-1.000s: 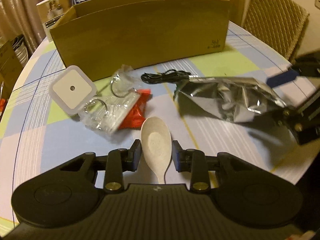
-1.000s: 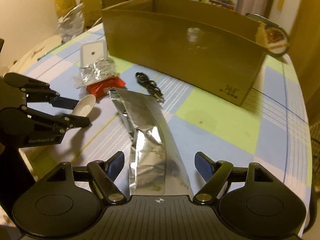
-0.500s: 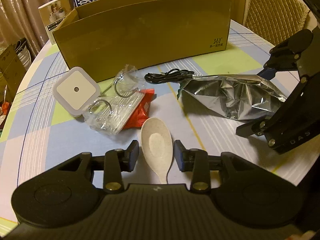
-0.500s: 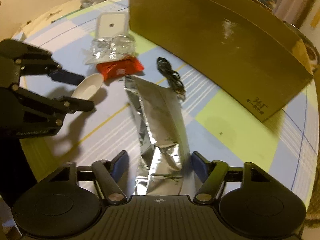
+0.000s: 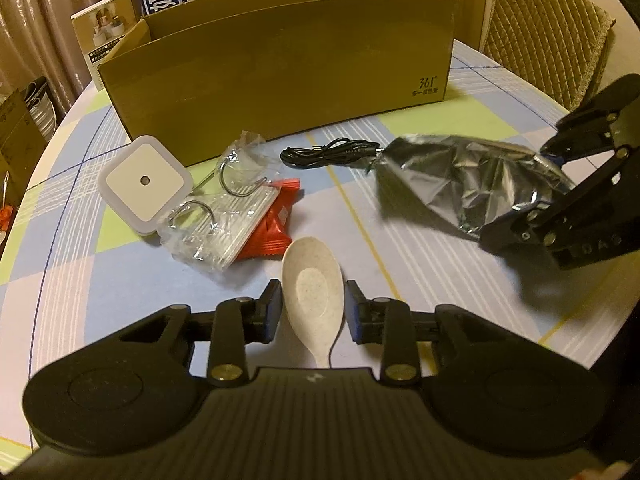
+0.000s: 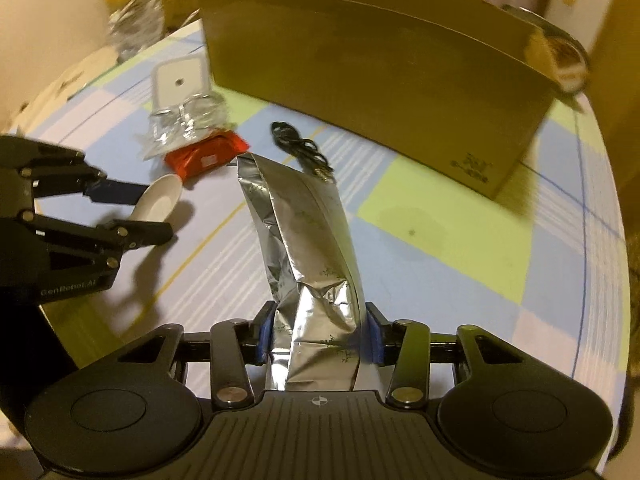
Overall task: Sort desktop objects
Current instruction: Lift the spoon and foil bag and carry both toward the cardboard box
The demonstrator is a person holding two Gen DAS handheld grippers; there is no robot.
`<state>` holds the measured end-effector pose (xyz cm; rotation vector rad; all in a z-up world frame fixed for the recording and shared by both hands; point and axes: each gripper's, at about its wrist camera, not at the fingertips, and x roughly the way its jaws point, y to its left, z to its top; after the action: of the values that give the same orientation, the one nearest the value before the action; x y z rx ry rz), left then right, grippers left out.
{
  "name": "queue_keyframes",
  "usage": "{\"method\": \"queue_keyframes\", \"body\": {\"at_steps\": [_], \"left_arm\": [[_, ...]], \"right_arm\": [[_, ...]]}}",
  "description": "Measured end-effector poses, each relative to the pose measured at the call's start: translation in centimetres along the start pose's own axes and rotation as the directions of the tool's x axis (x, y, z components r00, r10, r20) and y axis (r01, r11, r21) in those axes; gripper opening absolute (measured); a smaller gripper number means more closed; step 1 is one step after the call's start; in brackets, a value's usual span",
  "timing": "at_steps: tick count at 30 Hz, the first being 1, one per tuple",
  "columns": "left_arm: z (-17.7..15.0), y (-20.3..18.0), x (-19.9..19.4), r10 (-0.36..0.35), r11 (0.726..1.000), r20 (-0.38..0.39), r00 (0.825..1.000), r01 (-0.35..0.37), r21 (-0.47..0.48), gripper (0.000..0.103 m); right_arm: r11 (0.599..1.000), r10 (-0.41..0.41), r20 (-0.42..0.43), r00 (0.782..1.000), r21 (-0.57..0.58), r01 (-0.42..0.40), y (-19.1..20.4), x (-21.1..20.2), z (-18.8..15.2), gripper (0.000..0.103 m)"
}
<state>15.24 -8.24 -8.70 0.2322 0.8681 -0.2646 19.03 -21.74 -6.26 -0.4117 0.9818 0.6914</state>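
Checked tablecloth (image 5: 120, 280), curtained room behind

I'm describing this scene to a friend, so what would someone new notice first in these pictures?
Probably the crinkled silver foil bag, its near end pinched between the closing pads of the right tool near the table's front edge. Next, the pale spoon clamped in the left tool. Behind both, a long open cardboard box spans the checked tablecloth.
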Motion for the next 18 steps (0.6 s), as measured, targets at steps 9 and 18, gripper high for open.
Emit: {"method": "queue_keyframes", "body": {"at_steps": [9,18], "left_arm": [[-0.1,0.1,0.0,0.041,0.999,0.004,0.999,-0.041,-0.008,0.033],[0.1,0.0,-0.1,0.032,0.999,0.003,0.999,-0.032,-0.010,0.027]], "right_arm": [[0.993,-0.015,0.018,1.000,0.119,0.013,-1.1,-1.0,-1.1,0.041],[0.986,-0.022,0.051,0.998,0.168,0.013,-1.4,-1.9,-1.3,0.041]]}}
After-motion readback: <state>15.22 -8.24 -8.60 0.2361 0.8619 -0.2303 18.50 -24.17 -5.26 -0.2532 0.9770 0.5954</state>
